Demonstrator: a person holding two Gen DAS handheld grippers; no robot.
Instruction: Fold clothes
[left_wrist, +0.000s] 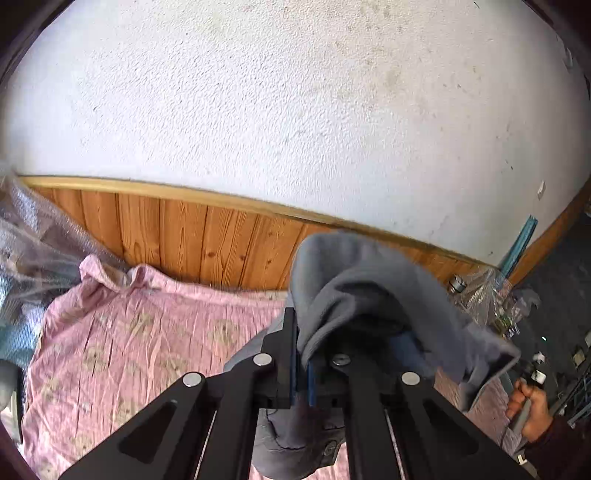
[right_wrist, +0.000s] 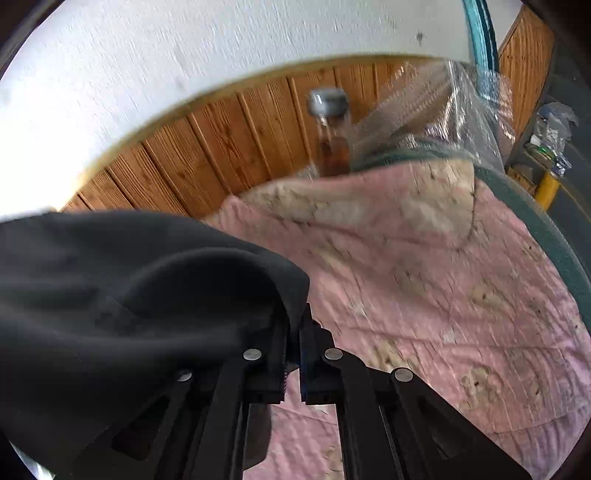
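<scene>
We are looking forward along each claw, close over the pink quilt (left_wrist: 129, 332), tilting up toward the wood paneling (left_wrist: 207, 236) and white wall (left_wrist: 295, 110) ahead. Both views are sharing the quilt, paneling, wall and the grey garment (right_wrist: 129, 277) draped across the fingers

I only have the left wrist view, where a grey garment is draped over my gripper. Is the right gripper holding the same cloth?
Observer: Yes. The right gripper is shut on the dark grey garment, which bulges up to its left.
Operator: What lies beyond it that I cannot see?
Observer: A bottle with a grey cap stands against the wood panelling, behind the pink quilt.
Operator: Anything near that bottle?
Observer: Crumpled clear plastic sits just to its right, at the far edge of the quilt.
</scene>
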